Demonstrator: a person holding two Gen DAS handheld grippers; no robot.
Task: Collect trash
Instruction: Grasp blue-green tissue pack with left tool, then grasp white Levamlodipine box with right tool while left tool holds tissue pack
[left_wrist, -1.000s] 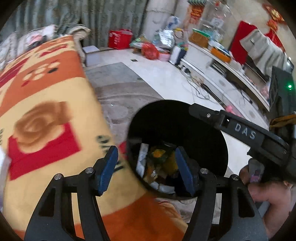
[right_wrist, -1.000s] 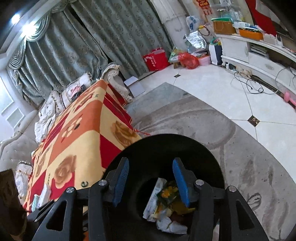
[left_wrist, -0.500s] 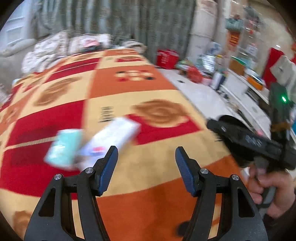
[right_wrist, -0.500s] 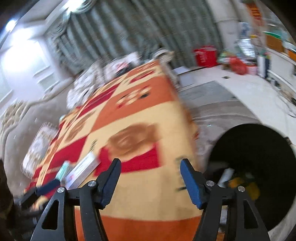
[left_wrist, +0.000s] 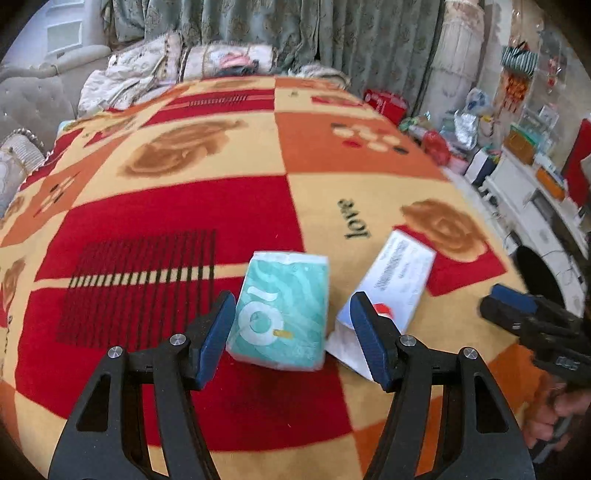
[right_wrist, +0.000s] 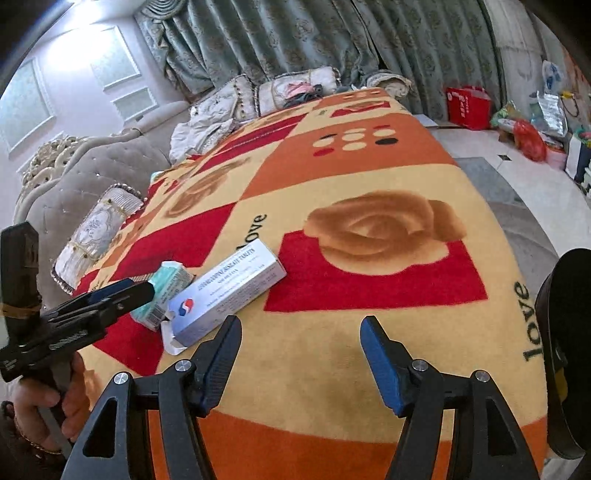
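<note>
The step in hand looks like the reach for the next piece of trash. The left gripper (left_wrist: 291, 332) hangs over the blanket (left_wrist: 177, 221) with its fingers open and empty, the teal pack (left_wrist: 282, 314) lying flat between their tips but untouched. Just right of the pack, touching it or nearly so, lies the white box (left_wrist: 391, 288), one end flap open. The right gripper (right_wrist: 301, 356) is also open and empty, aimed at bare blanket with the box off to its left. The bin (right_wrist: 565, 332) sits at the blanket's right edge.

Next, I judge, the left fingers must drop astride the pack and close on its long sides (the soft wrap may squash), without nudging the box.

A second ago both grippers hung over the bin, the right one narrower; both have since swung across to the blanket, and the right has widened.
</note>
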